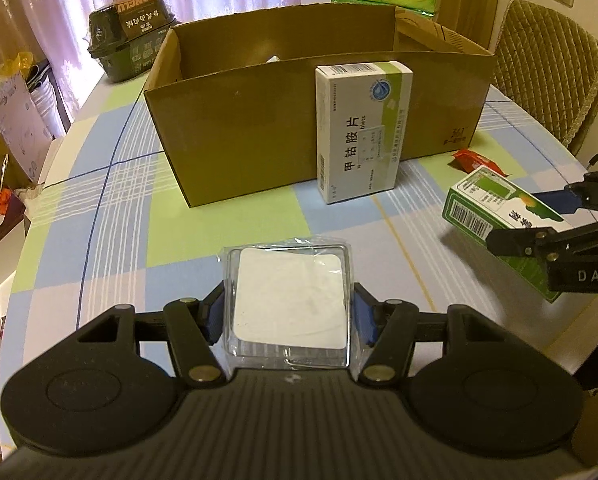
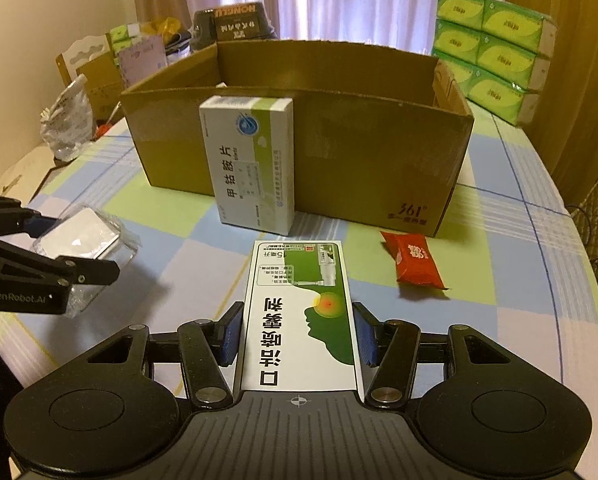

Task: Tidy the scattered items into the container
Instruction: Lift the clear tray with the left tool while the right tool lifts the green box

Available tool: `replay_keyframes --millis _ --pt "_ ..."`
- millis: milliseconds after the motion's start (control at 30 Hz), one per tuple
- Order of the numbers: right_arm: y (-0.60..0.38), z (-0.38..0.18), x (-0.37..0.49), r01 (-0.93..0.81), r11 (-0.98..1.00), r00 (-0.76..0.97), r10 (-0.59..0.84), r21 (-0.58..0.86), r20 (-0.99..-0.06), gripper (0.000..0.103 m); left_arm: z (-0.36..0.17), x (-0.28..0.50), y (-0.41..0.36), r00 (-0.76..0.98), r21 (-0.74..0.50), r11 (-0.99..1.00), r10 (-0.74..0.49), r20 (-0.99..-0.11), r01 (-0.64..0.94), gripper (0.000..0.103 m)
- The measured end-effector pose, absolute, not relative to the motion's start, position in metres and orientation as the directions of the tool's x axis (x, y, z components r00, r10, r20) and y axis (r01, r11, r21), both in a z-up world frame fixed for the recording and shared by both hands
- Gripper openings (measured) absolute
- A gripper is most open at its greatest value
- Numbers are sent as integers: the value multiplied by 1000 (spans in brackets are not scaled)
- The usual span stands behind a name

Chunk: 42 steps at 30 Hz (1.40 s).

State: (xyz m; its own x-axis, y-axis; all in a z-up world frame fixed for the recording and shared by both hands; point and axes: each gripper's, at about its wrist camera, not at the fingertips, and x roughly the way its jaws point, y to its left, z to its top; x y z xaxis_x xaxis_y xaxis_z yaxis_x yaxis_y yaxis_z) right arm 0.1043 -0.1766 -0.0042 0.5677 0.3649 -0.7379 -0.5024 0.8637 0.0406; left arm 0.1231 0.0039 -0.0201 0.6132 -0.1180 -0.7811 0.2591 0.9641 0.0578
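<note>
An open cardboard box (image 1: 259,120) (image 2: 359,152) stands at the middle of the table. A white and green medicine box (image 1: 361,130) (image 2: 253,164) leans upright against its front wall. My left gripper (image 1: 289,312) (image 2: 51,248) is shut on a clear plastic case with a white pad (image 1: 289,300) (image 2: 81,236), lifted above the cloth. My right gripper (image 2: 299,334) (image 1: 539,216) is shut on a green and white spray box (image 2: 303,312) (image 1: 499,216), held above the table. A red snack packet (image 2: 415,260) (image 1: 475,160) lies on the cloth by the cardboard box's right corner.
The round table has a checked blue, green and white cloth (image 1: 111,208). Behind the cardboard box sits a dark food tub (image 1: 133,32). Stacked green tissue packs (image 2: 495,52) stand at the back right. A wicker chair (image 1: 547,68) is at the right, a crumpled plastic bag (image 2: 69,124) at the left.
</note>
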Motion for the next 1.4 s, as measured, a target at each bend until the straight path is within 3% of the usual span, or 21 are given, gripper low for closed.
replay_keyframes --millis 1400 --pt "-191 28 70 -495 868 615 380 37 -691 57 9 83 3 638 60 963 -126 -760 262 56"
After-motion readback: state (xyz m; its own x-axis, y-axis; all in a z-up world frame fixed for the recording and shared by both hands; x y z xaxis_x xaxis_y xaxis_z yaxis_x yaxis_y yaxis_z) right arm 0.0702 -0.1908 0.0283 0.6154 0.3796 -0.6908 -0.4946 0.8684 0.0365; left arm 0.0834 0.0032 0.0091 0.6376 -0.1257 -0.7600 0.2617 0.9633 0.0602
